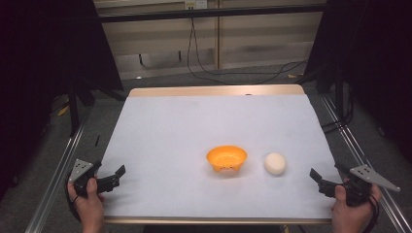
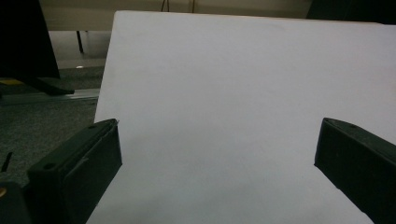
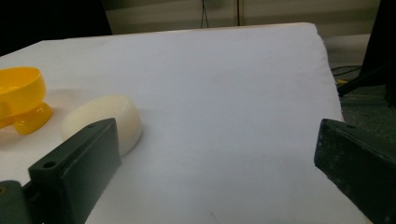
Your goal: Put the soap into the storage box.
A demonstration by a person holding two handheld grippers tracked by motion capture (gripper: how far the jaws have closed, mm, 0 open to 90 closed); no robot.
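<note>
two grippers, left gripper [image 1: 110,176] and right gripper [image 1: 326,178], jaws wide, empty, white oval lump [image 1: 275,163] upright beside orange bowl [image 1: 226,158]

The orange bowl [image 1: 227,158] looks like glossy moulded plastic, catching the light. The white dome-shaped piece [image 1: 275,163] beside it is smooth and matt. A matt white sheet, like paper, covers the table [image 1: 214,91], whose pale wooden edge shows bare.

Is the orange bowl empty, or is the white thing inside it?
Empty. The orange bowl holds nothing; the white thing lies beside it on the table, apart.
</note>
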